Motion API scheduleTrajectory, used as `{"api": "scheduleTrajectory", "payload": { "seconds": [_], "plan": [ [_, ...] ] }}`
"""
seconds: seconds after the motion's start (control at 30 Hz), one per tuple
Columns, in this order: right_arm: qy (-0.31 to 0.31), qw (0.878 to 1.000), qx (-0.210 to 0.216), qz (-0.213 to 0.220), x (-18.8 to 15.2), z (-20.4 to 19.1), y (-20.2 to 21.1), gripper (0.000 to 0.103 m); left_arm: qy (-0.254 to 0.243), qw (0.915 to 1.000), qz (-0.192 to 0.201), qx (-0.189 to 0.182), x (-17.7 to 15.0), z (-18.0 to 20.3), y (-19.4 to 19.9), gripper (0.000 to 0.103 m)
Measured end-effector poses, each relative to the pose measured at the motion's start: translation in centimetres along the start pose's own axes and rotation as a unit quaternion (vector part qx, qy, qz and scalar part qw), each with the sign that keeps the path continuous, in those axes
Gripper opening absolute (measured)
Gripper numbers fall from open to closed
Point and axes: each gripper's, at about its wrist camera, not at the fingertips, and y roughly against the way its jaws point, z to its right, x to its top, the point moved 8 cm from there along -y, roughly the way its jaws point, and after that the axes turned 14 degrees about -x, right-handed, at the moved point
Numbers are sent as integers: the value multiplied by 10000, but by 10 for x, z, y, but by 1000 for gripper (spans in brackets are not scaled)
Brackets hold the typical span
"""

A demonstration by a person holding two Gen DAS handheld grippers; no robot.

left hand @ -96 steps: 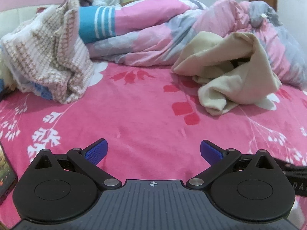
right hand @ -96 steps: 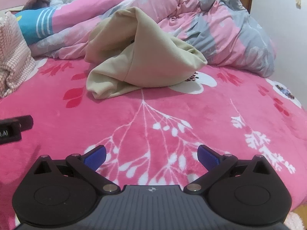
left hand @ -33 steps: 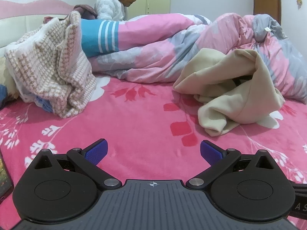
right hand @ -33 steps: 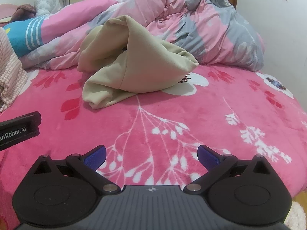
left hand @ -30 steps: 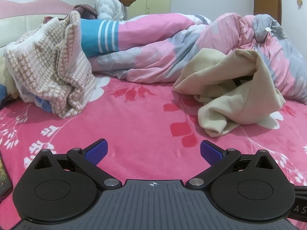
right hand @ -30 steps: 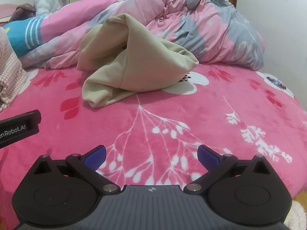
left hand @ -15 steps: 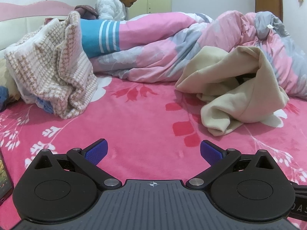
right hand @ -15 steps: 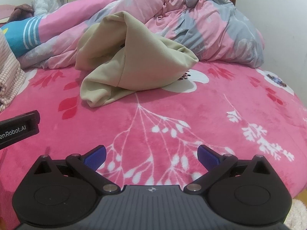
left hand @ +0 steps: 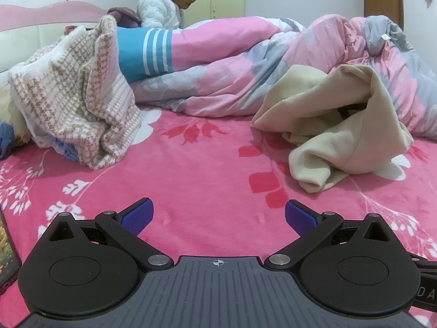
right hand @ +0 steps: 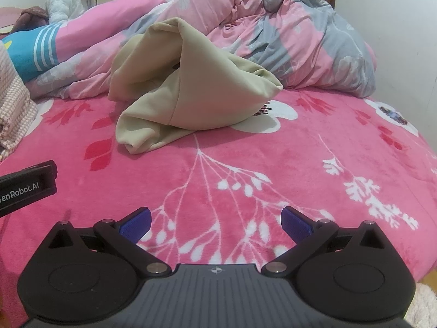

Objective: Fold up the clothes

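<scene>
- Your left gripper [left hand: 218, 214] and right gripper [right hand: 215, 220] hang spread and empty, ready to grab.
- The beige garment [right hand: 191, 87] lies crumpled on the bed [right hand: 300, 164], needing spreading first.

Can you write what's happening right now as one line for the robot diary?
phase: approach | left gripper: jaws open, empty | right gripper: jaws open, empty | beige garment: crumpled on pink bed cover, untouched
</scene>
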Motion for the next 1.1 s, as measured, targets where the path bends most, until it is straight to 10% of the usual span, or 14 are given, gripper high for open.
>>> {"api": "scheduleTrajectory", "payload": {
  "seconds": [1.1],
  "plan": [
    [41,10000,23,3,0,-5,0,103,44,9999,-90,34,-3,-4,-3,103]
  ]
}}
